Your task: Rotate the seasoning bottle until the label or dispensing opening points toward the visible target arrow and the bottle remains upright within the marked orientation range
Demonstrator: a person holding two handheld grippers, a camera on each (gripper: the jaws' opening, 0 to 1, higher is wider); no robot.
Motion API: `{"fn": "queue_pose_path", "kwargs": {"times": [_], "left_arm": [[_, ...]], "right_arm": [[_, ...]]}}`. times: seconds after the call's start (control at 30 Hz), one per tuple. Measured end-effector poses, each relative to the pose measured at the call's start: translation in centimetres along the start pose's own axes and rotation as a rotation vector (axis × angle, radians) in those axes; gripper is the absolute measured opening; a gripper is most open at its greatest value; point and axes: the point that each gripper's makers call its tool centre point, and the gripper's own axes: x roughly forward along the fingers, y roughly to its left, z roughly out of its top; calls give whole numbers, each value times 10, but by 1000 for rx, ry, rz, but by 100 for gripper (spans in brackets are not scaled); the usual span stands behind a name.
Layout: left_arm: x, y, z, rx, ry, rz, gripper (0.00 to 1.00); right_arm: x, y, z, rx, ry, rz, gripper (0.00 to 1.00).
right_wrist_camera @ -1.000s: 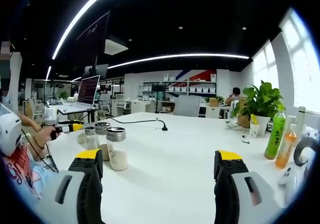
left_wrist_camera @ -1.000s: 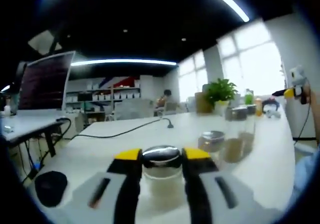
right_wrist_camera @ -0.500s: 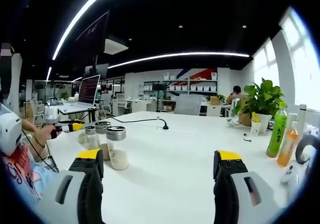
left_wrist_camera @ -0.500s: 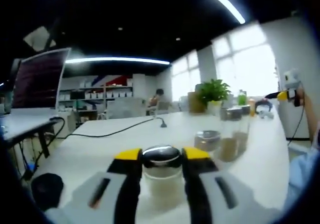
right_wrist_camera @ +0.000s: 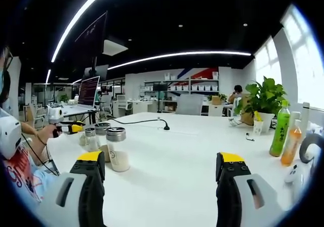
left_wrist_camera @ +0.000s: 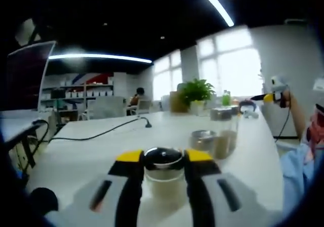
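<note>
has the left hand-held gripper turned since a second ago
Yes. The left hand-held gripper, shut on the seasoning bottle, has swung toward the windows: in its view the potted plant and the monitor have slid leftward, while the bottle sits the same between the jaws.

An open office with a black ceiling and long white light strips (right_wrist_camera: 81, 14). Ahead of the tongs stretches a white table (right_wrist_camera: 172, 156); beyond it stand shelves (right_wrist_camera: 195, 90) along the back wall. Bright windows (left_wrist_camera: 230, 60) lie to the right, a potted plant (right_wrist_camera: 260, 98) before them. A monitor (right_wrist_camera: 90, 90) stands far left.
</note>
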Motion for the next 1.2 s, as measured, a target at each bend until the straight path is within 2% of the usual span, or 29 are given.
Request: {"fn": "queue_pose_path", "kwargs": {"times": [0.1, 0.77, 0.83, 0.9, 1.2], "left_arm": [[0, -1, 0, 2, 0, -46, 32], [4, -3, 1, 25, 23, -216, 32], [4, -4, 1, -4, 15, -249, 32], [3, -6, 1, 9, 18, -273, 32], [3, -6, 1, -7, 7, -339, 33]], "right_arm": [[0, 0, 1, -2, -3, 2, 94], [1, -3, -2, 0, 8, 2, 93], [2, -3, -3, 0, 9, 2, 93], [2, -2, -3, 3, 11, 3, 93], [4, 0, -3, 2, 12, 9, 93]]}}
